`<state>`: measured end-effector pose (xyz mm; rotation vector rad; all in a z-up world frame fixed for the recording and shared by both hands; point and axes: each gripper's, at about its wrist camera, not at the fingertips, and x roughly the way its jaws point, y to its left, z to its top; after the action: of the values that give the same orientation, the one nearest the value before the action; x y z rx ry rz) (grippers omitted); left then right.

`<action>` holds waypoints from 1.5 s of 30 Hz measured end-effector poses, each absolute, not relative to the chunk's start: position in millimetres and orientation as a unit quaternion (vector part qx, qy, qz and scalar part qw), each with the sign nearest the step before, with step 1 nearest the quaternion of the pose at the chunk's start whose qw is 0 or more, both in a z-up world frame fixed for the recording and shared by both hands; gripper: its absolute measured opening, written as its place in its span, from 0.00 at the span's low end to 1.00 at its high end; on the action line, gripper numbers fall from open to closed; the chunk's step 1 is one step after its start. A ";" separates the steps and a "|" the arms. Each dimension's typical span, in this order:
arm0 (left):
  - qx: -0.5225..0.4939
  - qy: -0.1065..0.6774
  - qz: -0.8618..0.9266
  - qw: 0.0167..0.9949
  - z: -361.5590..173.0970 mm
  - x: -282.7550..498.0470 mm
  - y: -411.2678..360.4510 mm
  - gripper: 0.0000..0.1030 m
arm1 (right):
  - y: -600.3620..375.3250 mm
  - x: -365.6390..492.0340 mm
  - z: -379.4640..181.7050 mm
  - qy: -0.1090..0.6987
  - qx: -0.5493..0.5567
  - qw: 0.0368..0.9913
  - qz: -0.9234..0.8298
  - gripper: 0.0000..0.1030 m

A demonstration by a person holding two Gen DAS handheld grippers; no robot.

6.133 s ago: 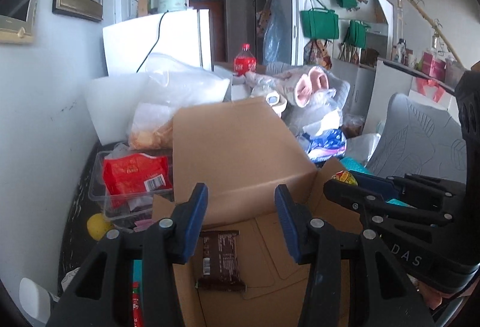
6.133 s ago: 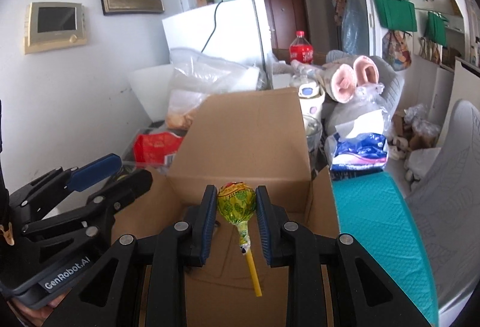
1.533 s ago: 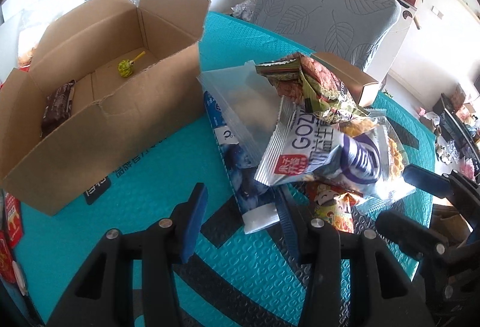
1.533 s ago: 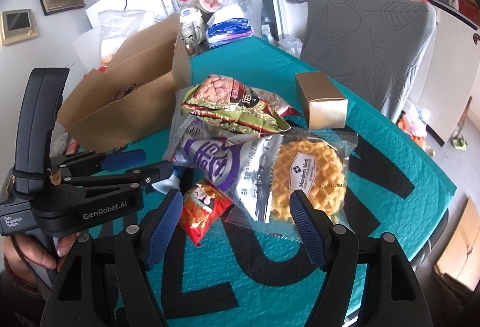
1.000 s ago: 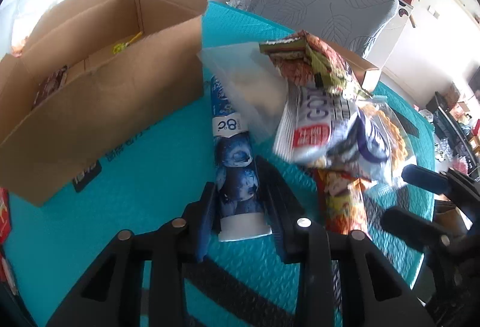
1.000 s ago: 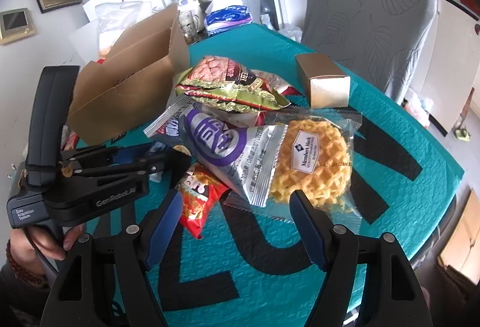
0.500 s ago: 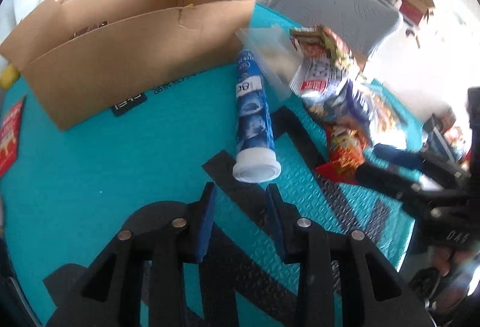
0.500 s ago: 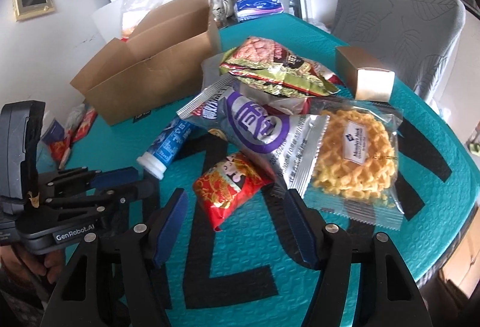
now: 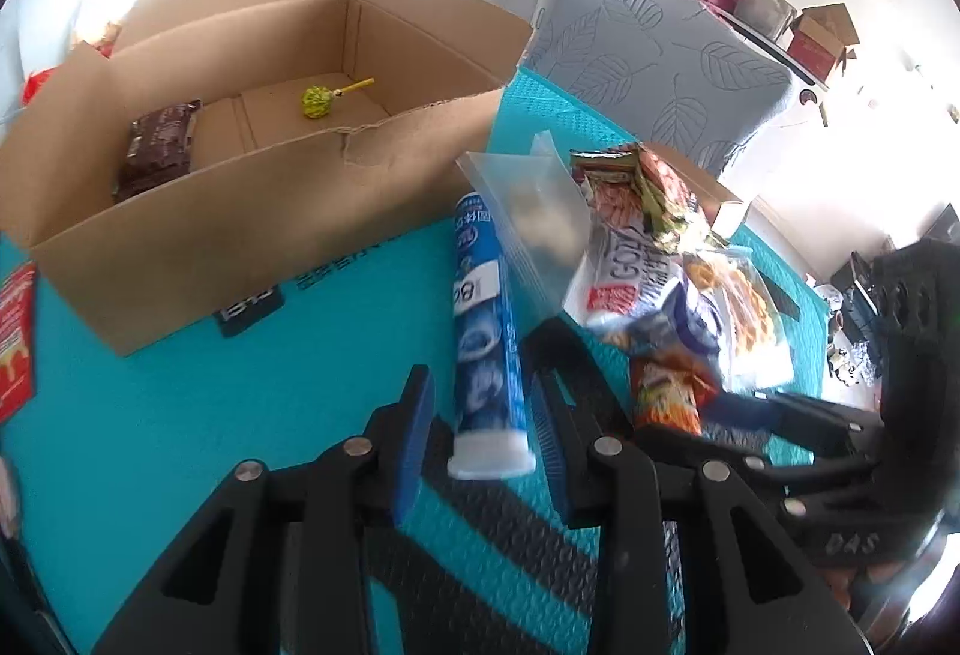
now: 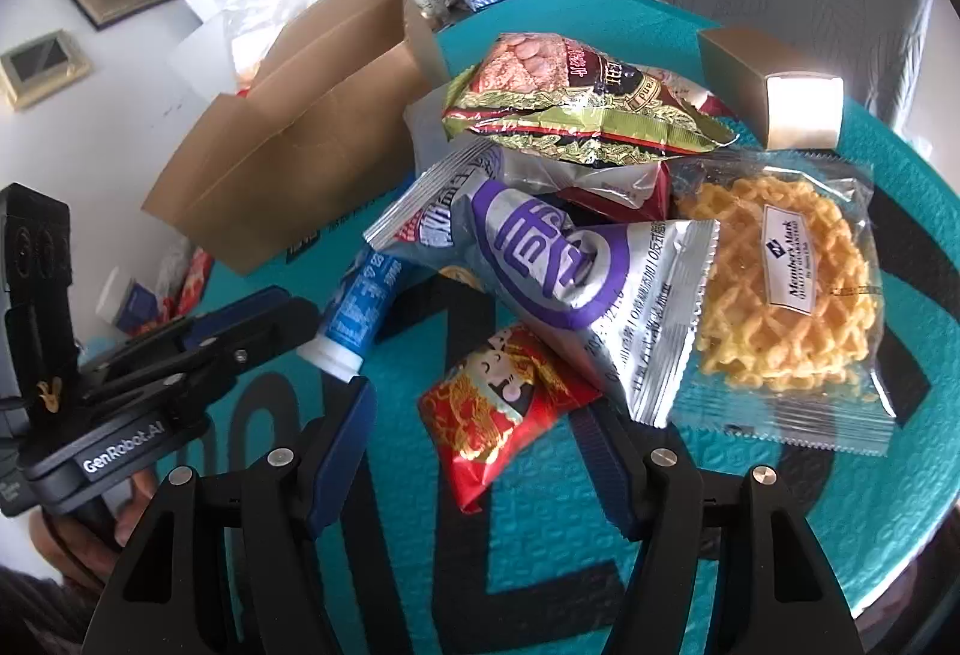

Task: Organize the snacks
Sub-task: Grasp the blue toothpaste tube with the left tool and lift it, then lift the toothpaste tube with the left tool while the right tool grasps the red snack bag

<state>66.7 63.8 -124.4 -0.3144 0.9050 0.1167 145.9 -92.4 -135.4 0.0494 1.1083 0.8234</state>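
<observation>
From the left wrist view, the left gripper stands low over the teal table mat. Its two blue pads are almost shut, and the white cap end of a blue tube sits between them; the pads seem to press on the tube, so I take it as held. The tube points away from the camera toward the pile of snacks. Behind it on the left stands an open cardboard box, and inside on its floor lie a dark brown wrapped bar and a green lollipop, well apart from each other. On the right, the pile holds a clear plastic bag, a silver and purple packet and a red packet. The right gripper shows as a dark shape beyond the pile.

From the right wrist view, the right gripper is about half open. Its jaws have just been closing, and the red packet lies between them, but the pads do not press on it. The silver and purple packet rests partly on the red one. A waffle in clear wrap lies to the right, touching the silver packet. A green and red nut bag lies on top of the pile, and a small gold box stands just beside it. At the left a hand carries the left gripper, closed on the cap end of the blue tube.
</observation>
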 end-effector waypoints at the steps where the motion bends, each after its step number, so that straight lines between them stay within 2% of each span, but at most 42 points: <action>1: -0.151 0.439 0.052 0.884 -126.5 69.6 64.0 0.32 | -90.6 147.2 -135.8 0.513 0.027 0.770 0.379 0.65; 4: -0.144 0.451 0.050 0.880 -131.6 82.1 61.8 0.32 | -86.4 148.5 -136.6 0.512 0.019 0.774 0.372 0.63; 9: -0.110 0.472 0.069 0.872 -142.8 100.8 58.8 0.32 | -81.2 145.9 -138.2 0.499 -0.007 0.784 0.369 0.48; 16: -0.120 0.468 0.080 0.872 -150.1 102.9 65.2 0.32 | -80.1 142.4 -139.0 0.487 -0.021 0.789 0.375 0.48; 17: -0.134 0.466 0.072 0.872 -150.2 101.1 67.2 0.27 | -80.0 142.3 -139.0 0.486 -0.021 0.789 0.376 0.48; 25: -0.115 0.482 0.065 0.866 -150.1 77.7 64.6 0.27 | -86.7 131.1 -139.6 0.480 -0.040 0.784 0.392 0.47; 34: -0.157 0.501 0.047 0.850 -152.3 34.8 50.3 0.27 | -99.7 115.1 -141.2 0.488 -0.060 0.747 0.447 0.47; 40: -0.072 0.503 0.071 0.858 -155.6 38.6 18.6 0.28 | -104.3 103.1 -141.9 0.485 -0.066 0.744 0.455 0.48; 42: -0.038 0.503 0.078 0.860 -156.2 44.8 9.9 0.31 | -102.7 103.3 -141.3 0.485 -0.067 0.746 0.452 0.48; 45: -0.039 0.502 0.082 0.860 -156.3 53.5 7.4 0.35 | -94.8 103.4 -142.1 0.485 -0.069 0.748 0.448 0.48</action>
<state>53.5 7.4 -156.3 -0.0808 1.0529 0.1719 103.4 -94.8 -142.1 -0.1505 1.0606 0.9804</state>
